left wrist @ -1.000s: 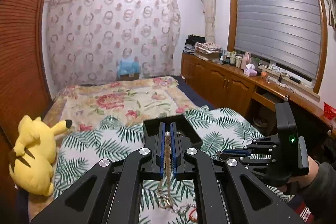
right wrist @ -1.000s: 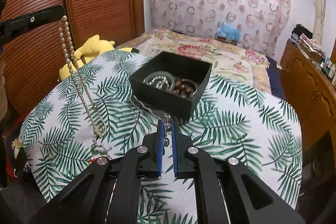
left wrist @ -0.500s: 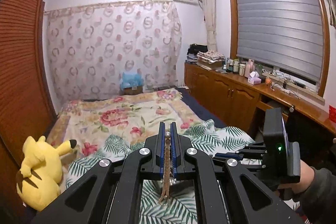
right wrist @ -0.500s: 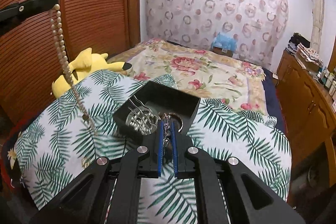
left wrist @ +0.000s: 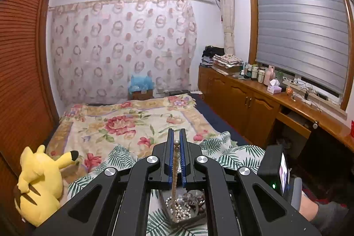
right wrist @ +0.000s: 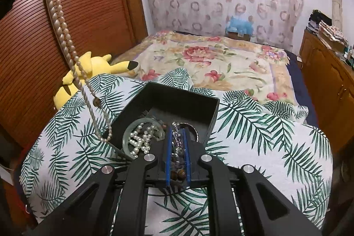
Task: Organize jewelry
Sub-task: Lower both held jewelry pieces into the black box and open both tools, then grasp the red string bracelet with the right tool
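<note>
While pearls fill the black box, both jaws grip necklaces.

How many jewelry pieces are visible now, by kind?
Pearl strands: 2, the hanging pearl strand in the left gripper and the coiled pearl strand in the black box
Pale bangle: 1
Brown bead bracelet: 1
Silver chain in the right gripper: 1
Total: 5

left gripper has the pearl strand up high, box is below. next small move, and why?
Probably lower the left gripper over the black box. It is shut on the long pearl necklace, whose loop hangs beside the box's left wall above the leaf-print cloth, not yet inside with the white pearls.
</note>
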A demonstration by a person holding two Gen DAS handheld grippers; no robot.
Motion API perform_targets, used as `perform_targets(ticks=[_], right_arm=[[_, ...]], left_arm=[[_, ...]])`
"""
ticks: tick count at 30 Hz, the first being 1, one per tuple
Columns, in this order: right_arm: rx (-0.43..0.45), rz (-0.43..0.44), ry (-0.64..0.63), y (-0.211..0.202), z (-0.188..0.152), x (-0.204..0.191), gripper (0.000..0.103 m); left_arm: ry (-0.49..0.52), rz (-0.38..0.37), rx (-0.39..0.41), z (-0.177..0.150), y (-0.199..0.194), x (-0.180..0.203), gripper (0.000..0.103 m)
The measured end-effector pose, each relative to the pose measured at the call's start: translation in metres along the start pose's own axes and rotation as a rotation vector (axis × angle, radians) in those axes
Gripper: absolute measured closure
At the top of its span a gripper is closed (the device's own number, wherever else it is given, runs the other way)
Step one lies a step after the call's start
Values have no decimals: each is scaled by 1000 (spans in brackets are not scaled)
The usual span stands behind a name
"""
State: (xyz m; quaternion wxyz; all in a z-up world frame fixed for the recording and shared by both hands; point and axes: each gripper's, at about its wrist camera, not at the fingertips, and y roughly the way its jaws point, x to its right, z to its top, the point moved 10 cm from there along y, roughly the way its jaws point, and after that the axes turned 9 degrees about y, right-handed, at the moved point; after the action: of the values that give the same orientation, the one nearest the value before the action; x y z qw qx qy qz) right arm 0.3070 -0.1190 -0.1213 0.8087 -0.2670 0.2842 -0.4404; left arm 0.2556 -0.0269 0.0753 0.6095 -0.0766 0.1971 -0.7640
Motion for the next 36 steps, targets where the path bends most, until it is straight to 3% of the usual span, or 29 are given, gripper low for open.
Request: perform_targets(ticks=[14,21,23,25,27,30,33,36], right_arm=[[75,-11,-47,-32,-15,13,90],[93,2,-33,-44,-25,15,90],[100,5,-34,-48,-30,12,90],[111,8,-34,-54,-34,9,88],[122,15,-40,-60,-40,3,84],[123,38,-48,-67,-52,-7,83],[111,49,-75,-69,-68,-22,82],[90,62,-104,-67,-84,-37,81]], left_arm=[[31,26,-31,4,40,-8,99],[42,26,-94,-19,60,-8,97],[42,23,-105,-29,56,-9,88],[39,20,-109,-37,51,-10,73],[39,17,-121,-49,43,-10,72],[36,7,-135,-70,30,-8,56],[50,-1,-152,-96,15,-3,49],[82,24,-168,-123,1,0,31]])
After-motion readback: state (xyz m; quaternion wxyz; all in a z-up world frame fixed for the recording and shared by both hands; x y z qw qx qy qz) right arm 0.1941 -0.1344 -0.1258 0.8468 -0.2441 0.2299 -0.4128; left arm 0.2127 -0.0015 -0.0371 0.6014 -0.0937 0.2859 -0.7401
